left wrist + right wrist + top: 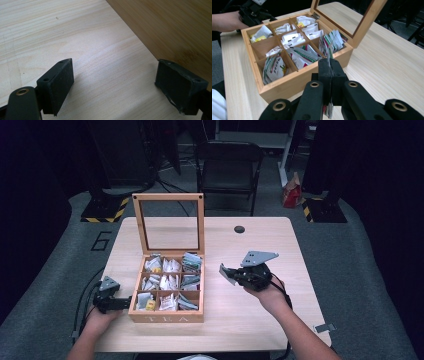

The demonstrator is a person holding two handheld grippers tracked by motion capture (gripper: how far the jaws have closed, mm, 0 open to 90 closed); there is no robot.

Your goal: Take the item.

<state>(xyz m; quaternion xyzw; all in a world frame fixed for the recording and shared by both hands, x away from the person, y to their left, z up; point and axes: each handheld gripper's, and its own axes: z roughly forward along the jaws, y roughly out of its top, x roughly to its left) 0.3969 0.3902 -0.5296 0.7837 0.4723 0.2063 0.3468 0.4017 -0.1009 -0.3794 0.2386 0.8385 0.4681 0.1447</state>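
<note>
Since the right gripper (329, 82) pinches only a thin tea packet (328, 56) edge, it could slip; the left gripper (115, 85), spread, braces the tea box (167, 312) at nine o'clock.

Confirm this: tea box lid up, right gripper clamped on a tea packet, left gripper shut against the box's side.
One thing is wrong: the left gripper is open, jaws apart beside the tea box, as the left gripper view shows. The lid is up, and the right gripper is clamped on a tea packet.
</note>
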